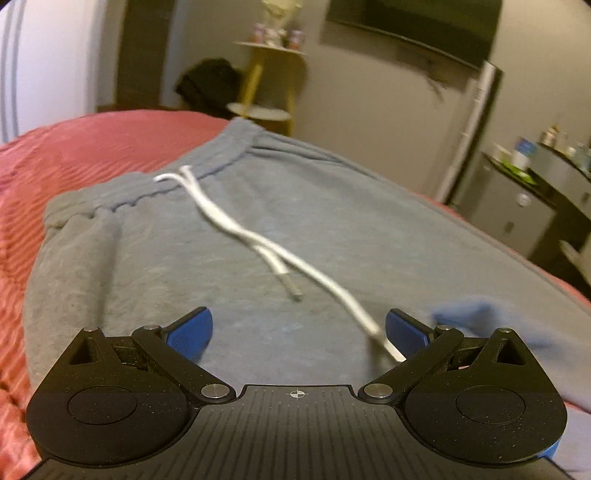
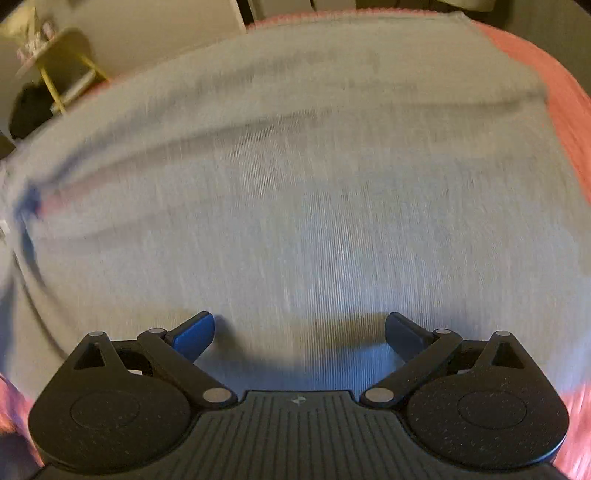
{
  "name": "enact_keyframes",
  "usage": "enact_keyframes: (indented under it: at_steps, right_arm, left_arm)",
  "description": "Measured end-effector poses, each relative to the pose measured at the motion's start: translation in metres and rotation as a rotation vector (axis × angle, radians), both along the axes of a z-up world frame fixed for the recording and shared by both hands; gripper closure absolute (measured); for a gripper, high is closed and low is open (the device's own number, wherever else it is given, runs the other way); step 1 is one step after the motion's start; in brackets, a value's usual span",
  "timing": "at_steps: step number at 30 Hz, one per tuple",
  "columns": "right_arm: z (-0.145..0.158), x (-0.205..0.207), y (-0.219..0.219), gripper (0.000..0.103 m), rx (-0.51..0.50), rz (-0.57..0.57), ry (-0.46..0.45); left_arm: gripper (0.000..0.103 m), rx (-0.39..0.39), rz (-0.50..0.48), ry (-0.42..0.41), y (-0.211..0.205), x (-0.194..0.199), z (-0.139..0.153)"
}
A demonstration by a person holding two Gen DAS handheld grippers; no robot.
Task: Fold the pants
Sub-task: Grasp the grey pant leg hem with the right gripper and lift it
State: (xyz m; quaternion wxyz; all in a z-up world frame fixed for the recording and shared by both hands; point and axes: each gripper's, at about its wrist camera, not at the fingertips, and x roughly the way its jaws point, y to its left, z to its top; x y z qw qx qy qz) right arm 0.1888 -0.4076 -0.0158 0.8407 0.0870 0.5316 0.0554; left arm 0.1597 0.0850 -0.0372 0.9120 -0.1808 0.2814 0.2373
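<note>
Fingers (image 1: 194,330) of the left gripper (image 1: 298,332) spread wide, nothing between them; we see the blue pads low over grey sweatpants (image 1: 258,221). Right gripper (image 2: 299,334) same, fingers (image 2: 195,334) fully apart and empty, close above the grey fabric (image 2: 314,184), shadow under it. Sweatpants lie flat on a red bedspread (image 1: 74,147), waistband (image 1: 147,184) at the far left in the left wrist view, white drawstring (image 1: 258,243) trailing from it toward us, one end running just beside the right finger. We can't tell if it touches. Right wrist view is motion-blurred; the pants fill it, red bedspread (image 2: 561,110) showing at the far right. Past the bed: yellow side table (image 1: 266,85), wall TV (image 1: 424,26), cluttered dark counter (image 1: 535,173) at right.
</note>
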Motion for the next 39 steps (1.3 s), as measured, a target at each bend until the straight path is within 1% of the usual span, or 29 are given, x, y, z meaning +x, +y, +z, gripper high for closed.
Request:
enact_keyframes:
  at_steps: [2, 3, 5, 7, 8, 9, 10, 12, 13, 15, 16, 18, 20, 22, 23, 24, 26, 27, 28, 29, 31, 33, 34, 37, 39]
  right_arm:
    - [0.022, 0.04, -0.009, 0.004, 0.037, -0.061, -0.064]
    - [0.032, 0.066, -0.014, 0.004, 0.053, -0.107, -0.096]
    - [0.043, 0.12, -0.021, 0.004, 0.095, -0.187, -0.143]
    - [0.045, 0.18, -0.029, 0.007, 0.125, -0.296, -0.164]
    - [0.045, 0.206, -0.032, 0.013, 0.125, -0.349, -0.177]
    - [0.043, 0.23, -0.033, 0.016, 0.113, -0.405, -0.187]
    - [0.041, 0.251, -0.035, 0.017, 0.101, -0.455, -0.192]
    - [0.032, 0.284, -0.036, 0.026, 0.1, -0.546, -0.184]
    - [0.025, 0.296, -0.037, 0.029, 0.093, -0.586, -0.168]
    - [0.011, 0.312, -0.038, 0.042, 0.072, -0.653, -0.136]
    - [0.004, 0.319, -0.04, 0.044, 0.057, -0.688, -0.116]
    - [-0.005, 0.327, -0.044, 0.045, 0.04, -0.743, -0.092]
    - [-0.012, 0.33, -0.044, 0.046, 0.017, -0.763, -0.104]
    - [-0.012, 0.329, -0.043, 0.057, -0.049, -0.749, -0.119]
    - [-0.015, 0.331, -0.045, 0.07, -0.068, -0.75, -0.123]
    - [-0.015, 0.325, -0.048, 0.083, -0.07, -0.759, -0.138]
    - [-0.014, 0.31, -0.054, 0.095, -0.06, -0.751, -0.161]
    - [-0.012, 0.3, -0.057, 0.097, -0.028, -0.743, -0.181]
    - [-0.006, 0.288, -0.064, 0.098, 0.013, -0.739, -0.201]
    - [0.0, 0.267, -0.068, 0.098, 0.056, -0.726, -0.24]
    - [0.013, 0.223, -0.077, 0.098, 0.128, -0.689, -0.343]
    - [0.024, 0.154, -0.086, 0.098, 0.18, -0.662, -0.441]
    - [0.026, 0.117, -0.089, 0.098, 0.189, -0.646, -0.471]
    - [0.012, 0.021, -0.097, 0.098, 0.228, -0.662, -0.477]
    - [-0.001, -0.023, -0.098, 0.098, 0.222, -0.698, -0.479]
  left_arm:
    - [0.0, 0.051, 0.001, -0.008, -0.001, 0.001, -0.006]
    - [0.0, 0.071, -0.002, -0.011, -0.002, 0.0, -0.009]
    - [0.0, 0.066, -0.018, 0.008, -0.002, 0.002, -0.017]
    - [0.0, 0.075, -0.016, 0.033, -0.005, 0.006, -0.023]
    - [0.0, 0.086, -0.014, 0.036, -0.007, 0.007, -0.023]
    - [0.0, 0.095, -0.013, 0.039, -0.007, 0.009, -0.023]
    - [0.0, 0.1, -0.012, 0.043, -0.008, 0.01, -0.024]
    - [0.0, 0.102, -0.013, 0.041, -0.01, 0.005, -0.024]
    - [0.0, 0.101, -0.012, 0.039, -0.009, 0.005, -0.024]
    - [0.0, 0.102, -0.012, 0.034, -0.009, 0.004, -0.026]
    - [0.0, 0.102, -0.011, 0.032, -0.008, 0.003, -0.026]
    - [0.0, 0.099, -0.012, 0.031, -0.008, 0.004, -0.028]
    - [0.0, 0.095, -0.012, 0.026, -0.008, 0.003, -0.028]
    - [0.0, 0.087, -0.013, 0.02, -0.006, 0.002, -0.028]
    - [0.0, 0.082, -0.014, 0.014, -0.006, 0.001, -0.029]
    - [0.0, 0.077, -0.015, 0.011, -0.005, 0.0, -0.029]
    - [0.0, 0.064, -0.017, -0.002, -0.003, -0.001, -0.029]
    - [0.0, 0.056, -0.019, -0.009, -0.002, -0.002, -0.029]
    - [0.0, 0.045, -0.02, -0.021, 0.0, -0.004, -0.029]
    - [0.0, 0.035, -0.022, -0.031, 0.001, -0.004, -0.029]
    - [0.0, 0.022, -0.022, -0.046, 0.003, -0.006, -0.029]
    - [0.0, 0.014, -0.023, -0.053, 0.004, -0.006, -0.029]
    - [0.0, 0.008, -0.023, -0.059, 0.005, -0.007, -0.029]
    - [0.0, -0.006, -0.023, -0.069, 0.007, -0.008, -0.028]
    - [0.0, -0.016, -0.024, -0.071, 0.009, -0.008, -0.026]
